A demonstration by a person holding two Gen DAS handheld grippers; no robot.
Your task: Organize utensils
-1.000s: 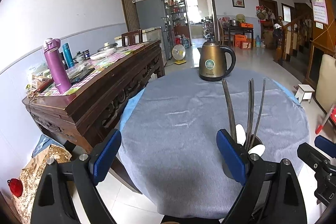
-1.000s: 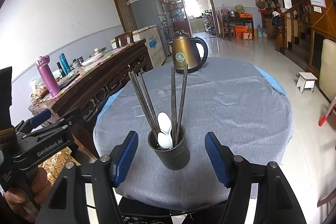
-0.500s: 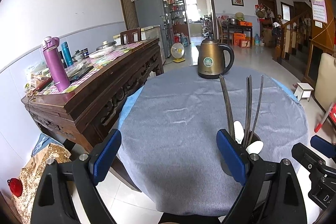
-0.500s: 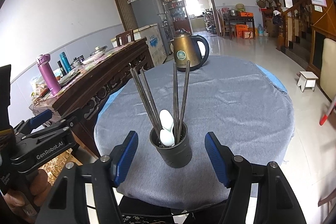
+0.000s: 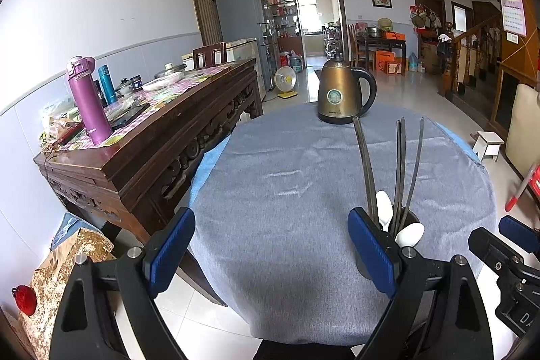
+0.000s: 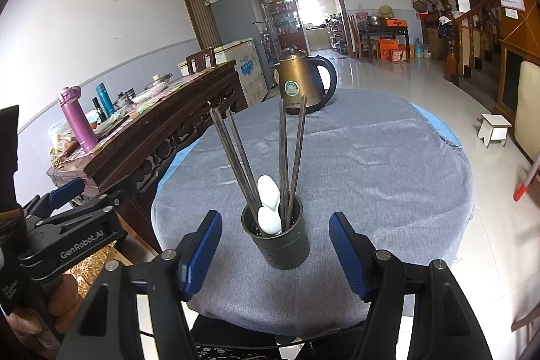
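A dark perforated utensil holder (image 6: 280, 238) stands near the front edge of the round table covered in grey cloth (image 6: 354, 164). It holds several dark chopsticks (image 6: 290, 150) and two white spoons (image 6: 269, 208). My right gripper (image 6: 275, 253) is open and empty, its blue pads either side of the holder, just in front of it. My left gripper (image 5: 270, 248) is open and empty over the table's front left edge. In the left wrist view the holder (image 5: 408, 221) sits behind the right finger, with chopsticks (image 5: 398, 164) sticking up.
A bronze electric kettle (image 5: 342, 93) stands at the table's far side. A carved wooden sideboard (image 5: 152, 137) with a purple flask (image 5: 87, 100) and dishes runs along the left. A white stool (image 5: 487, 144) and stairs are at the right.
Both grippers have drifted slightly forward and up; the holder sits a little closer between the right gripper's pads. Both stay open.
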